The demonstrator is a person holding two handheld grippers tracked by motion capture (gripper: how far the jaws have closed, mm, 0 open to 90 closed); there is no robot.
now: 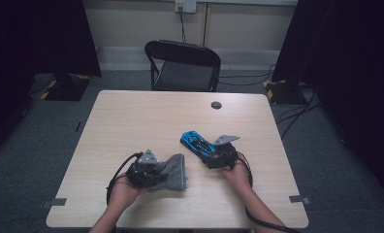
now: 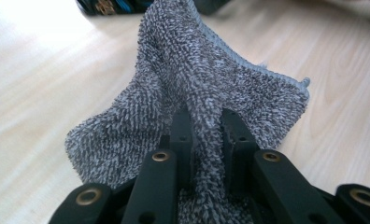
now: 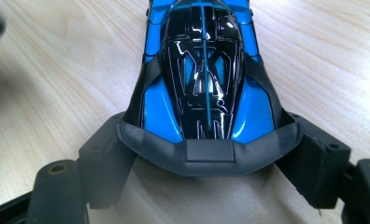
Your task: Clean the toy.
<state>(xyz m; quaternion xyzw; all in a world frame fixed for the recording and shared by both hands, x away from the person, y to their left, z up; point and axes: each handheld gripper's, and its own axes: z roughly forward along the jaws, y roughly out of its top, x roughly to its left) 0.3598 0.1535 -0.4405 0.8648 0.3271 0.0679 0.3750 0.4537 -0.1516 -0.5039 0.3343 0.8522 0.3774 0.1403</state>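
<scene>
A grey terry cloth (image 1: 174,170) lies bunched on the wooden table (image 1: 146,116) near the front left. My left gripper (image 1: 157,174) is shut on a fold of it. In the left gripper view the cloth (image 2: 197,70) rises as a pinched ridge between the two black jaws of the left gripper (image 2: 206,123). A blue and black toy car (image 1: 197,142) sits right of centre, nose pointing away to the left. My right gripper (image 1: 211,152) holds its rear end. In the right gripper view the right gripper (image 3: 209,156) has its jaws pressed against both ends of the rear wing of the car (image 3: 204,70).
A black folding chair (image 1: 183,65) stands beyond the table's far edge. A small dark round cap (image 1: 216,105) sits in the tabletop near the far side. Dark drapes and stands flank the table, with cables on the floor at the right.
</scene>
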